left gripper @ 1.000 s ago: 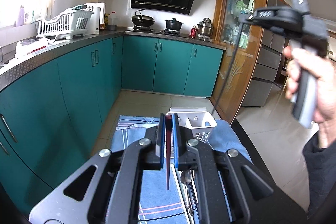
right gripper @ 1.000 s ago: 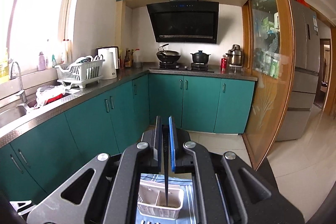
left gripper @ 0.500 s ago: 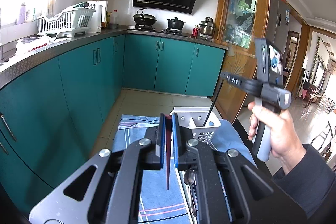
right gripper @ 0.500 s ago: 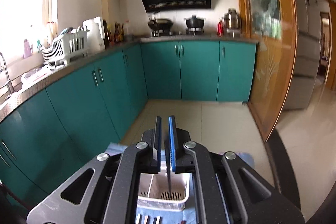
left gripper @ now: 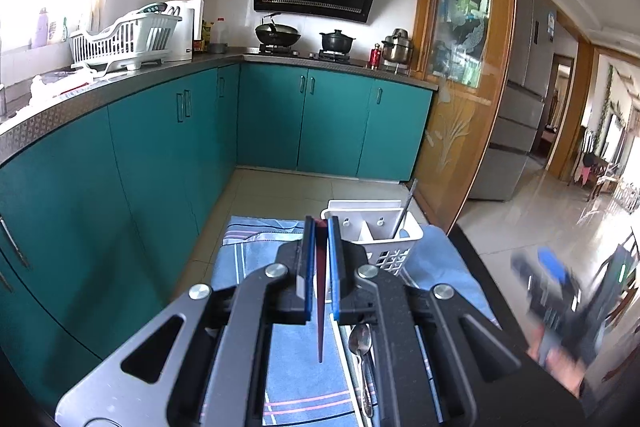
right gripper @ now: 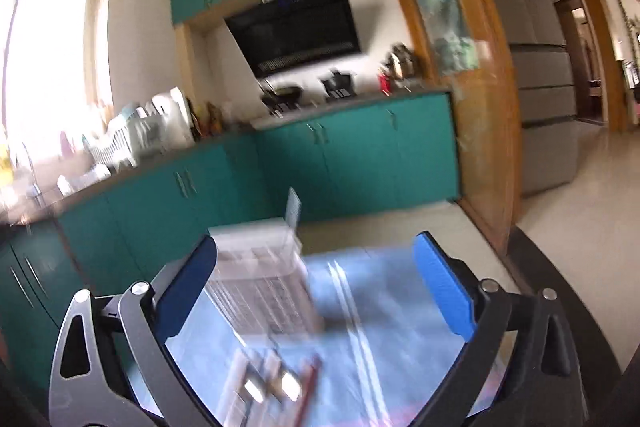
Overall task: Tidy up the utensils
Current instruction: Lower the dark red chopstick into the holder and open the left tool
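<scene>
The left gripper [left gripper: 319, 247] has its jaws together, nothing clearly pinched between them; the right gripper [right gripper: 316, 291] has its jaws opening wide, nothing between the pads. A white utensil caddy [left gripper: 376, 239] stands on the blue striped cloth [left gripper: 296, 379] covering the counter; one thin metal utensil [left gripper: 405, 211] leans inside it, handle up and tilted right. A spoon [left gripper: 360, 343] lies lengthwise, bowl toward the caddy. The hood's label is unreadable. Only the blurred right view shows more utensils [right gripper: 276, 383] on the cloth.
</scene>
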The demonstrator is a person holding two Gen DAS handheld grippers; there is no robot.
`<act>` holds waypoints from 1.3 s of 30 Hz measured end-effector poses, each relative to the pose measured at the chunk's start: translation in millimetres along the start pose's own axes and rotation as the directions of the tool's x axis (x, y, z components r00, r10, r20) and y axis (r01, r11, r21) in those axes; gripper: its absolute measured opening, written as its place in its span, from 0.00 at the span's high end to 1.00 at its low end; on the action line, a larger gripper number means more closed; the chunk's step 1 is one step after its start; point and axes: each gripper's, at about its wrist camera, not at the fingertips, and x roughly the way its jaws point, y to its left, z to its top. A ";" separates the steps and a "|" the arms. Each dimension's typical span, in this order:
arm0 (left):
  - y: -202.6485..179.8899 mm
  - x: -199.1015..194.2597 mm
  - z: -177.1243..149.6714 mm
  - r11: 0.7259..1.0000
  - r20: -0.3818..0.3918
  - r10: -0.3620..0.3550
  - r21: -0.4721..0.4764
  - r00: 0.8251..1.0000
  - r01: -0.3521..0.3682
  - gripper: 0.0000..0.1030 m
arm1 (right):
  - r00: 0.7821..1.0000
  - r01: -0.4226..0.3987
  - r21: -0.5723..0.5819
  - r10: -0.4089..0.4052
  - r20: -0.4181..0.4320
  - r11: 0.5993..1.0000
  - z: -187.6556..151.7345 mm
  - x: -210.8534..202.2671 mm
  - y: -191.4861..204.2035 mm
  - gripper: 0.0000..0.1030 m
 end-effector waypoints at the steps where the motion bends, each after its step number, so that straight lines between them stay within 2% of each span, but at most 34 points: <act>1: -0.9 3.0 -0.3 1.000 0.000 0.011 -0.004 1.000 -0.011 0.94 | 0.999 0.026 0.021 -0.025 -0.029 0.999 -12.3 2.5 -7.1 0.06; 3: -2.7 6.0 -0.8 1.000 0.001 0.016 -0.014 1.000 -0.016 0.94 | 0.989 0.009 0.069 0.002 -0.148 0.998 -28.4 19.2 -17.3 0.06; 4: -4.7 5.3 1.7 1.000 0.010 0.017 -0.022 1.000 -0.017 0.94 | 0.985 -0.008 0.072 0.021 -0.173 0.997 -31.4 24.4 -18.2 0.06; 7: -15.1 3.5 17.1 1.000 0.013 0.011 -0.019 1.000 -0.011 0.94 | 0.985 0.000 0.023 0.004 -0.171 1.000 -32.9 28.6 -19.6 0.06; 10: -28.1 -4.2 43.4 1.000 0.027 -0.008 -0.017 1.000 0.009 0.94 | 0.982 -0.008 0.064 0.020 -0.186 0.998 -32.1 30.0 -32.3 0.06; 17: -68.7 -27.1 129.6 0.998 0.154 0.016 0.058 0.988 -0.026 0.94 | 0.979 -0.006 0.110 0.028 -0.203 0.994 -32.1 29.5 -50.9 0.06; 19: -73.0 -20.8 149.3 0.998 0.183 0.014 0.051 0.983 -0.023 0.94 | 0.977 -0.010 0.114 0.034 -0.211 0.993 -32.4 31.7 -52.4 0.06; 22: -78.9 8.1 165.3 0.998 0.167 0.032 0.051 0.985 -0.041 0.94 | 0.975 -0.015 0.110 0.039 -0.219 0.994 -33.7 35.9 -51.1 0.06; 25: -77.9 51.9 162.7 0.997 0.120 0.045 0.050 0.992 -0.052 0.94 | 0.973 -0.021 0.115 0.046 -0.225 0.993 -35.1 38.4 -50.5 0.06; 28: -70.9 99.7 144.5 0.997 0.065 0.061 0.046 0.996 -0.064 0.94 | 0.972 -0.029 0.113 0.054 -0.228 0.993 -35.8 39.9 -49.6 0.06; 30: -64.1 117.9 132.6 0.997 0.044 0.073 0.032 0.996 -0.075 0.94 | 0.971 -0.037 0.113 0.063 -0.231 0.993 -36.1 40.7 -48.3 0.06; 33: -51.3 152.1 106.7 0.998 -0.033 0.069 -0.002 0.997 -0.069 0.94 | 0.970 -0.042 0.112 0.067 -0.232 0.993 -36.5 41.9 -47.0 0.06; 38: -44.8 186.3 70.8 0.997 -0.121 0.075 0.022 0.990 -0.073 0.93 | 0.968 -0.049 0.108 0.074 -0.241 0.993 -37.9 45.0 -43.5 0.06; 39: -43.2 190.5 64.7 0.997 -0.130 0.080 0.032 0.988 -0.076 0.89 | 0.967 -0.052 0.106 0.076 -0.242 0.993 -38.2 45.4 -42.4 0.06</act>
